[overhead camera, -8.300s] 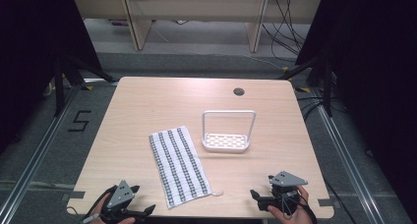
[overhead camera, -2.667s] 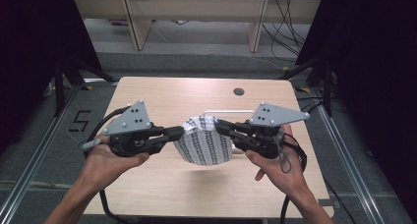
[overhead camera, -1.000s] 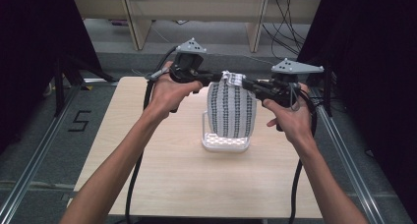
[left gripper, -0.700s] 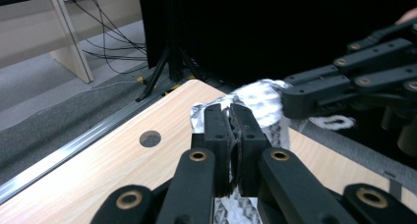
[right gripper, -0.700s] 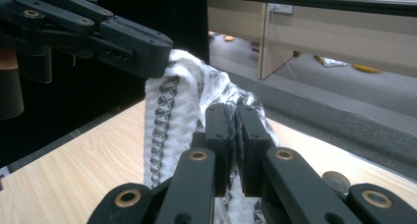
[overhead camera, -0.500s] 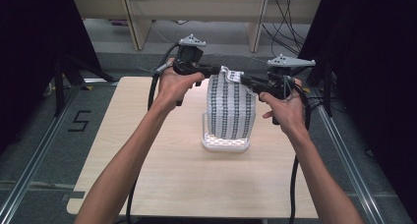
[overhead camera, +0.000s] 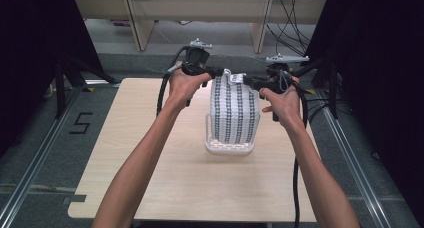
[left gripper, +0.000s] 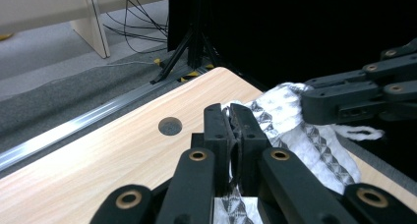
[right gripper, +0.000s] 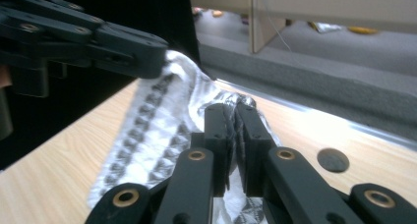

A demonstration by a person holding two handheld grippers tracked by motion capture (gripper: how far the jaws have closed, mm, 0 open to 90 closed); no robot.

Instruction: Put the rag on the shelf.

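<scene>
Towel (overhead camera: 234, 110) placement over the white rack (overhead camera: 229, 147) is the step in hand. In the high view, you are holding the striped cloth by its top edge, the left gripper (overhead camera: 216, 74) clamping one upper corner and the right gripper (overhead camera: 251, 81) clamping the other. The cloth is hanging with its long axis vertical, directly above the rack, which is standing near the middle of the worktop (overhead camera: 150, 138); its lower edge is reaching the rack's base. Both hands are equally near, one on each side.

In the left gripper view, the left gripper (left gripper: 230, 123) is pinching a fold of the towel (left gripper: 295, 130) between narrow, nearly closed jaws; the other gripper is gripping the cloth further off at the right.

In the right gripper view, the right gripper (right gripper: 233, 121) is likewise holding the towel (right gripper: 162, 130) in tightly closed jaws, the cloth draping away to the left.

Judging from this, the coming move calls for lowering both corners evenly so the cloth is settling across the rack's handle bar.
</scene>
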